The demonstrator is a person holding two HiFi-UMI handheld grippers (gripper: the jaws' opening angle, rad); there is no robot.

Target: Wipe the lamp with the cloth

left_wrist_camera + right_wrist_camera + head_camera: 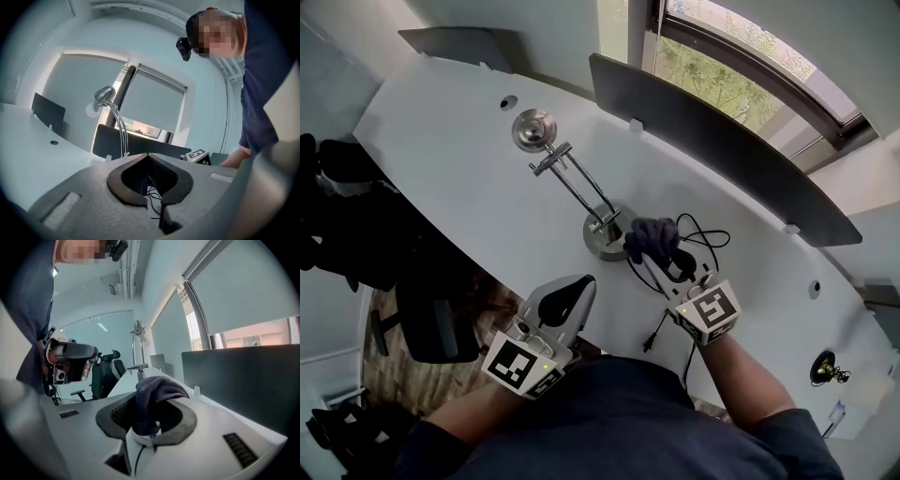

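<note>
A silver desk lamp stands on the white desk point(441, 141): round base point(602, 239), thin double arm, head point(532, 128) at the far left. My right gripper point(661, 251) is shut on a dark cloth point(652, 237), which sits right beside the lamp base, on its right. In the right gripper view the cloth point(157, 390) bulges up between the jaws of the right gripper point(152, 397), with the lamp point(139, 331) upright behind it. My left gripper point(579, 281) hangs at the desk's near edge, shut and holding nothing. The left gripper view shows this gripper point(148, 155) with its jaws together and the lamp head point(105, 95) beyond.
A black cable point(705, 234) loops on the desk behind and under the right gripper. A dark divider panel point(712, 141) runs along the desk's far edge below a window. An office chair point(431, 319) stands on the floor at the left. A small brass object point(827, 368) sits far right.
</note>
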